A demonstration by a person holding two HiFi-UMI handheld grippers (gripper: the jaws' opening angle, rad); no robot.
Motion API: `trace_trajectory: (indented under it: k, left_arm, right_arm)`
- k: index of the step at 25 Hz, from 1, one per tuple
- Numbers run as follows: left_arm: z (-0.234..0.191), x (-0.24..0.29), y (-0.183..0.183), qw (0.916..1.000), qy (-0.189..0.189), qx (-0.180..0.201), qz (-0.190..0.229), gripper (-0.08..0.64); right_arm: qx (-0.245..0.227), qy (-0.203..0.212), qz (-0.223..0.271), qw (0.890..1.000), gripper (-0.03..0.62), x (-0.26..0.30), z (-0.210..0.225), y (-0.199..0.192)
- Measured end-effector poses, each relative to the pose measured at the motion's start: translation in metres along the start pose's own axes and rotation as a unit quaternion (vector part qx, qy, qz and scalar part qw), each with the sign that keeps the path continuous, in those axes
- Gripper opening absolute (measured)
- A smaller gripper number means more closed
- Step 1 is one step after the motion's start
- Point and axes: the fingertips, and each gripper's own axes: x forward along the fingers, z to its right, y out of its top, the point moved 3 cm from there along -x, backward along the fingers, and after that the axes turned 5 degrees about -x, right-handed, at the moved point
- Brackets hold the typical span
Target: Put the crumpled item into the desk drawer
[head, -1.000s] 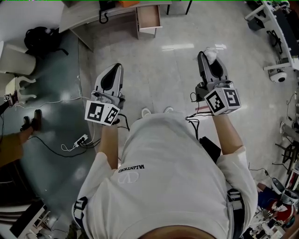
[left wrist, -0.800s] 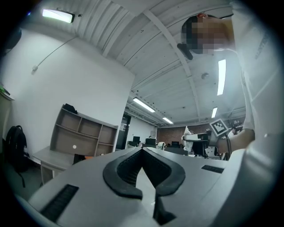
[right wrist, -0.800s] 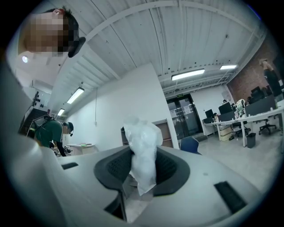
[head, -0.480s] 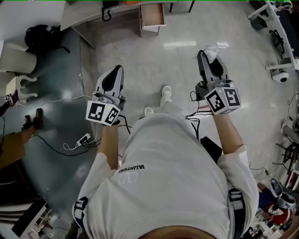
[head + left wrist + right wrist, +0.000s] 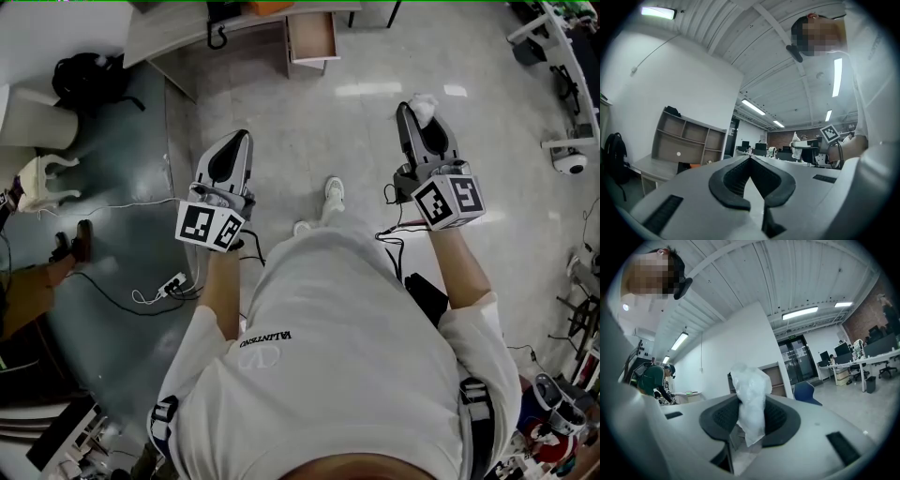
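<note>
bright ceiling strip lights, floor glare, fisheye edges, perhaps slightly soft

Left forearm (image 5: pixel 219 281) and right forearm (image 5: pixel 460 267) reach toward twelve o'clock; left gripper (image 5: pixel 241 139) at ten o'clock, jaws together, empty; right gripper (image 5: pixel 413 112) at two o'clock, clamping the crumpled item (image 5: pixel 424 105)

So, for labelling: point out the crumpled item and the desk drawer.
crumpled item (image 5: pixel 749 394), right gripper view, its white middle.
desk drawer (image 5: pixel 312 36), head view, its bare inside.
</note>
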Motion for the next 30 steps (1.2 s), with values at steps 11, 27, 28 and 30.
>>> trace_trajectory:
  k: [11,27,28,30]
  left_arm:
    - [-0.015,0.101,0.0,1.0,-0.001,0.006,-0.002,-0.002]
    - [-0.034,0.195,-0.02,0.9987,0.05,0.001,-0.002,-0.002]
    - [-0.036,0.196,-0.022,0.9986,0.053,-0.002,-0.004,-0.002]
    - [-0.041,0.196,-0.025,0.9983,0.057,-0.007,-0.008,-0.002]
  right_arm:
    - [-0.006,0.021,-0.005,1.0,0.112,0.071,0.067,0.007]
    - [0.007,0.048,-0.029,0.998,0.113,0.144,0.156,-0.001]
    - [0.009,0.049,-0.032,0.998,0.114,0.146,0.158,-0.003]
    - [0.009,0.051,-0.039,0.998,0.113,0.153,0.158,-0.007]
